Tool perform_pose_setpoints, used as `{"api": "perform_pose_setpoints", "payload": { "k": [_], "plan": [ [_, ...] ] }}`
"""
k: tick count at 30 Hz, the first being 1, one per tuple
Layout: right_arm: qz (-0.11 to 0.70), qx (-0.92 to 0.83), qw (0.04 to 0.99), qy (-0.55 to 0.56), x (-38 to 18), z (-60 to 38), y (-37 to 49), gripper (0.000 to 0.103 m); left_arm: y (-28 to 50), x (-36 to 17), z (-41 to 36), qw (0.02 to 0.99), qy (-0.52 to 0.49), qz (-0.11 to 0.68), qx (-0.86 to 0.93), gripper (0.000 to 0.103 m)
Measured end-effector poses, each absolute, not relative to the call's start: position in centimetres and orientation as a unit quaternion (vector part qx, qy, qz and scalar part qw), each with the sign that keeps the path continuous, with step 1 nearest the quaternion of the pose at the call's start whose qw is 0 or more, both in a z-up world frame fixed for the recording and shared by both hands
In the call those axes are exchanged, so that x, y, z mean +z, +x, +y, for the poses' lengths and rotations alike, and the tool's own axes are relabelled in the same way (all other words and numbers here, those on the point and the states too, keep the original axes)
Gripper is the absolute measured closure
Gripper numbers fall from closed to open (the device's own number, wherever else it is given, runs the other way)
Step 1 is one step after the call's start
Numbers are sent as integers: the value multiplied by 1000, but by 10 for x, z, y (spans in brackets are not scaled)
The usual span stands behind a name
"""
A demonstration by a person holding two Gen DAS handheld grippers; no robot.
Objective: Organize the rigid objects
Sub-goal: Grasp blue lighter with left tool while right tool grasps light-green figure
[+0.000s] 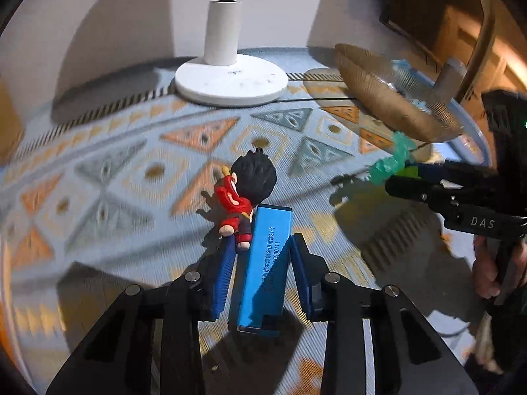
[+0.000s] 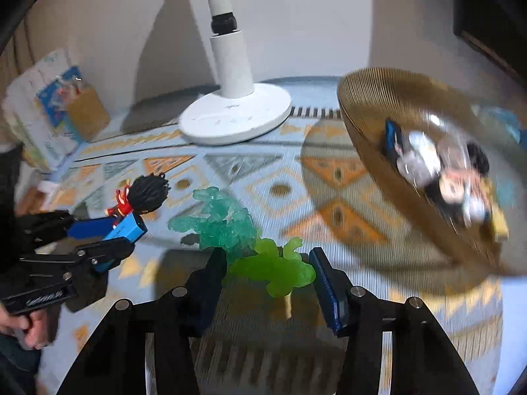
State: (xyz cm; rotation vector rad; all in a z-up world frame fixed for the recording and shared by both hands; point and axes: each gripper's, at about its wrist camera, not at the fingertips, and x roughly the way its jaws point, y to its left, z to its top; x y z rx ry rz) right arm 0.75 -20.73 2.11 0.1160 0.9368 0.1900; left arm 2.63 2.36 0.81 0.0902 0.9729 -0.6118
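Patterned cloth [image 1: 138, 171] in blue, orange and grey triangles covers the round table, with a pale wall behind it. At twelve o'clock in both views stands a white lamp base [image 1: 230, 80] with its white post rising out of frame. In the left wrist view the left gripper [image 1: 263, 260] has its blue ribbed pads pressed on the two long sides of a blue rectangular box [image 1: 265, 263] printed with dark characters, the box pointing toward twelve o'clock. A small figurine [image 1: 242, 194] with black hair and red clothes lies against the box's far left corner, at about eleven o'clock from the pads. In the right wrist view the right gripper [image 2: 268, 279] has a translucent green figure [image 2: 276, 271] between its fingers; a paler teal translucent figure [image 2: 220, 220] lies just beyond at eleven o'clock. Whether the right pads actually press on the green figure cannot be told through the blur. At two o'clock sits a ribbed golden bowl [image 2: 378, 98], tilted in the fisheye, holding several blurred small objects. Toward nine o'clock a hand [image 2: 31, 327] grips the left gripper's handle.
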Motion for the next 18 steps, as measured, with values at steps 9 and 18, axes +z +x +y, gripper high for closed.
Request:
{"api": "perform_pose_setpoints", "payload": {
  "k": [9,18],
  "plan": [
    [468,95,878,28,13,-195,-38,52,-30,7,33,853,28,452,-259,62],
    [453,96,886,-2,9,-190,-63,53,-44,7,24,854,38,451,-256,62]
  ]
}}
